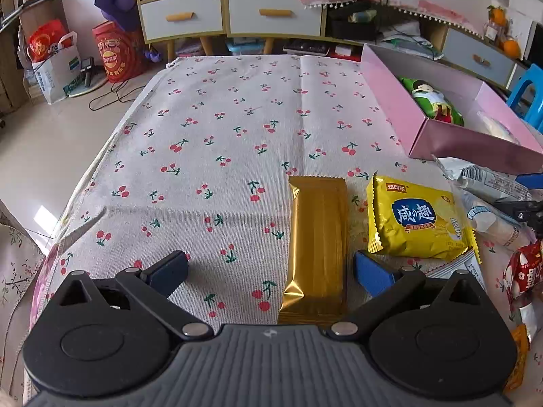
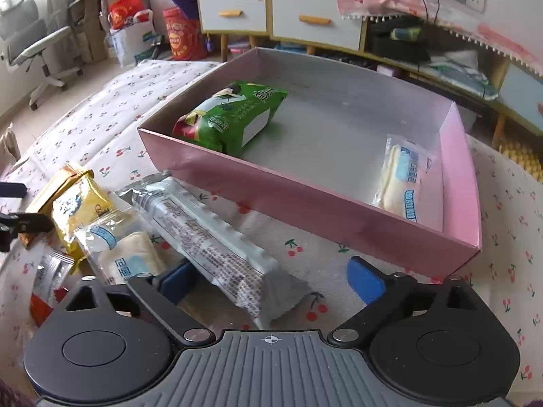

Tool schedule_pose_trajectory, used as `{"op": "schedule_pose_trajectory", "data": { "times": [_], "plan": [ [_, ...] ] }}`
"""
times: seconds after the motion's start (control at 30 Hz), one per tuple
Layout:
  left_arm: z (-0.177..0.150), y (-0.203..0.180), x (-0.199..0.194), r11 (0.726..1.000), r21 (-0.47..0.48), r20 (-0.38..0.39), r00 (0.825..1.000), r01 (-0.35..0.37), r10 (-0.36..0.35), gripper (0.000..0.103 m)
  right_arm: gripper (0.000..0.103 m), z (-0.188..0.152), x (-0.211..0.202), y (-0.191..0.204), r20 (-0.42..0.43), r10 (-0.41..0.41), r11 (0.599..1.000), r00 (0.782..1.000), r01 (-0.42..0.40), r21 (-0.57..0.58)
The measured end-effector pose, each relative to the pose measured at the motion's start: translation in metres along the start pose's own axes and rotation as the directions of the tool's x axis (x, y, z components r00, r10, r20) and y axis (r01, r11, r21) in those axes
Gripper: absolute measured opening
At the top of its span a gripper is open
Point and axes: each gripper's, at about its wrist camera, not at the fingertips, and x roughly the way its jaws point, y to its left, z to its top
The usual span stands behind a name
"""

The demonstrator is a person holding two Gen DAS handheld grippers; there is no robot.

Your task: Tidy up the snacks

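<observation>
The left gripper stands wide open over the cherry-print tablecloth, holding nothing; the gold wrapped bar lies lengthwise between its blue pads, nearer the right-hand one, and neither pad presses on it. If the jaws close from here, the risk I see is an off-centre pinch: the foil is slick, so the bar could swivel or squirt out. The right-hand pad also sits close to the yellow cracker packet, which it could snag or nudge.

The right gripper is likewise spread wide and empty, with the long silver-grey packet lying slantwise between its fingers, one end propped on other snacks. Gripped on that slant, it may tilt and drag the clear cake packet beside it.

The pink box sits just beyond, toward the far right corner of the table, already holding a green bag at its left side and a pale cake packet at its right. Its near wall stands right behind the silver-grey packet, so a low carry could knock the box or catch on its rim.
</observation>
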Motion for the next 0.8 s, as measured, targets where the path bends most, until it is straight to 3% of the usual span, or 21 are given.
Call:
{"op": "schedule_pose_trajectory", "data": {
  "times": [0.2, 0.27, 0.33, 0.43, 0.6, 0.67, 0.7, 0.8],
  "plan": [
    [0.0, -0.001, 0.0, 1.0, 0.003, 0.011, 1.0, -0.002, 0.002, 0.102, 0.101, 0.003, 0.001, -0.001, -0.02, 0.004, 1.0, 1.0, -0.005, -0.015],
    [0.002, -0.001, -0.001, 1.0, 0.017, 0.012, 1.0, 0.016, -0.017, 0.094, 0.101, 0.006, 0.002, -0.001, -0.036, 0.001, 1.0, 0.999, -0.002, -0.021],
    [0.004, -0.004, -0.003, 0.999, 0.038, 0.016, 0.999, 0.033, -0.034, 0.078, 0.1, 0.007, 0.001, 0.002, -0.035, -0.009, 0.999, 0.999, 0.008, -0.034],
    [0.006, -0.008, -0.005, 0.997, 0.06, 0.013, 0.999, 0.048, -0.049, 0.064, 0.097, 0.008, 0.0, 0.009, -0.016, -0.021, 0.997, 1.0, 0.02, -0.071],
    [0.008, -0.012, -0.007, 0.996, 0.067, 0.003, 0.998, 0.064, -0.064, 0.044, 0.08, 0.011, -0.004, 0.017, 0.0, 0.015, 0.995, 1.0, -0.014, -0.098],
    [0.01, -0.012, -0.007, 0.996, 0.06, -0.004, 0.998, 0.06, -0.06, 0.036, 0.061, 0.012, -0.004, 0.019, -0.004, 0.047, 0.996, 0.999, -0.047, -0.082],
    [0.011, -0.013, -0.006, 0.997, 0.053, -0.01, 0.998, 0.058, -0.058, 0.03, 0.06, 0.013, -0.005, 0.02, -0.009, 0.06, 0.995, 0.998, -0.061, -0.074],
    [0.013, -0.011, -0.007, 0.998, 0.016, -0.029, 0.998, 0.057, -0.057, 0.027, 0.052, 0.013, -0.006, 0.026, -0.013, 0.065, 0.993, 0.998, -0.066, -0.101]
  ]
}}
